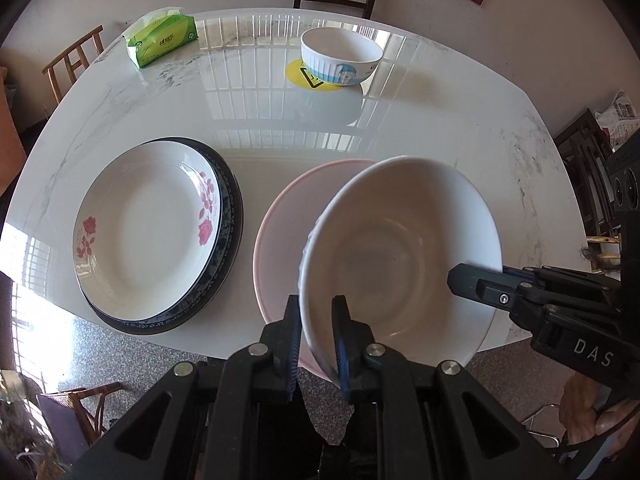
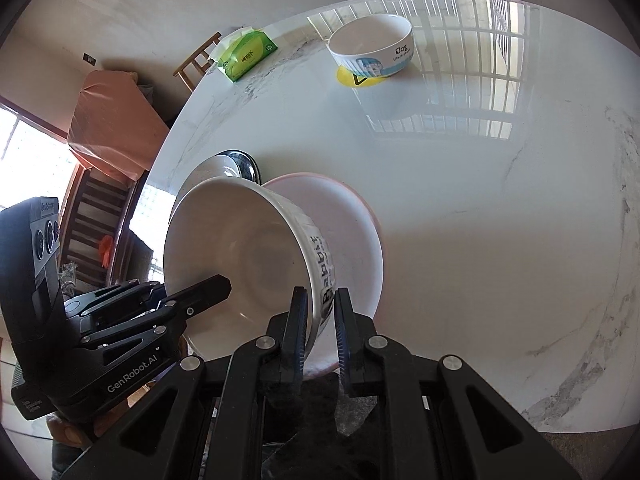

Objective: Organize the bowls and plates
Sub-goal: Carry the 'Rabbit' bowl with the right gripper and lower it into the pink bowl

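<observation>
Black tongs fill the foreground of both wrist views: the left tongs (image 1: 316, 332) are clamped on the near rim of the white bowl (image 1: 400, 256), one finger inside and one outside the wall, and the right tongs (image 2: 322, 332) are clamped on its opposite rim beside the printed lettering. Beneath them spreads the marble counter (image 1: 460, 132), the largest surface, glossy with window reflections. On its left side rests the floral plate (image 1: 148, 224), nested in a dark-rimmed plate (image 1: 230, 216), apparently a finished stack. Beside that stack lies the pink bowl (image 1: 280, 232), partly covered by the tilted white bowl, which hangs just above or against it; contact cannot be resolved. The two-sided grip probably steadies the bowl while it is lowered into the pink one. Farther back, well apart, the cartoon bowl (image 1: 340, 56) stands on a yellow coaster (image 1: 296, 76), seemingly not yet gathered. A green tissue pack (image 1: 162, 36) occupies the far-left edge.
</observation>
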A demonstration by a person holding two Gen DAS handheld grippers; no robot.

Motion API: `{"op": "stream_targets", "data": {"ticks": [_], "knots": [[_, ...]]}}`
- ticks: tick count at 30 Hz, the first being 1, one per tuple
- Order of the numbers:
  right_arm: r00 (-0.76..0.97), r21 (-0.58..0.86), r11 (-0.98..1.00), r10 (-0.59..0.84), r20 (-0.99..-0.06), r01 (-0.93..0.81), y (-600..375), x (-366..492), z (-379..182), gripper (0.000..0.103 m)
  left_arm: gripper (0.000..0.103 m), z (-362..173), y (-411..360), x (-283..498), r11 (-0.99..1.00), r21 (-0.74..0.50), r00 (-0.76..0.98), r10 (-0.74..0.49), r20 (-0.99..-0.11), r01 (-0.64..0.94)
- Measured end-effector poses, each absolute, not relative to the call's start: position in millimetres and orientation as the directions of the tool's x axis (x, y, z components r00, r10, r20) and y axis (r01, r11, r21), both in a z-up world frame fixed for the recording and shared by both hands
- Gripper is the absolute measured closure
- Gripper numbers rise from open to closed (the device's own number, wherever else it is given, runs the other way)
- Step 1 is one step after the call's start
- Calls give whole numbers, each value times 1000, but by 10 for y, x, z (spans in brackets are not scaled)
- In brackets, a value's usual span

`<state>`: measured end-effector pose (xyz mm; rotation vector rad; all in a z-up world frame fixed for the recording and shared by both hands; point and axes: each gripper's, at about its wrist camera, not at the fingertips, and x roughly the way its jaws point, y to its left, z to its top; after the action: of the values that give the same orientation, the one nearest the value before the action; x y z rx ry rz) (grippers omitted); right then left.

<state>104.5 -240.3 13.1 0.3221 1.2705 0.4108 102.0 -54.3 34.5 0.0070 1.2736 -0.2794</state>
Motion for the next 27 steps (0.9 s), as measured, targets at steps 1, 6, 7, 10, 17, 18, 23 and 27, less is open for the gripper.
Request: {"op": "stream_targets", "data": {"ticks": [1, 6, 7, 10, 17, 18, 23, 27], "knots": [[238, 450, 885, 466, -852, -118, -2394, 1035, 118, 89, 88, 340, -543, 1013, 966, -148, 266, -202, -942, 210], [231, 444, 888, 459, -858, -116, -2386, 1010, 83, 89, 88, 303, -564, 979, 966, -137, 272, -195, -942, 217], [230, 444, 889, 458, -859, -114, -2386, 1010, 83, 89, 88, 295, -568, 981, 967, -135, 273, -193, -943, 218], [224, 441, 891, 455, -862, -113, -2379, 1006, 65, 89, 88, 266, -569, 984, 967, -130, 273, -189, -943, 220], [210, 437, 893, 450, -868, -107, -2355, 1007, 29, 89, 88, 207, -585, 990, 967, -122, 271, -182, -945, 224], [208, 437, 893, 449, -869, -106, -2352, 1008, 21, 89, 88, 208, -589, 990, 967, -120, 273, -180, -945, 224], [204, 433, 896, 444, -872, -101, -2339, 1015, -4, 90, 88, 196, -608, 983, 967, -113, 278, -176, -944, 227], [195, 432, 896, 443, -875, -99, -2331, 1024, -28, 90, 88, 187, -623, 972, 968, -107, 283, -171, -944, 228]]}}
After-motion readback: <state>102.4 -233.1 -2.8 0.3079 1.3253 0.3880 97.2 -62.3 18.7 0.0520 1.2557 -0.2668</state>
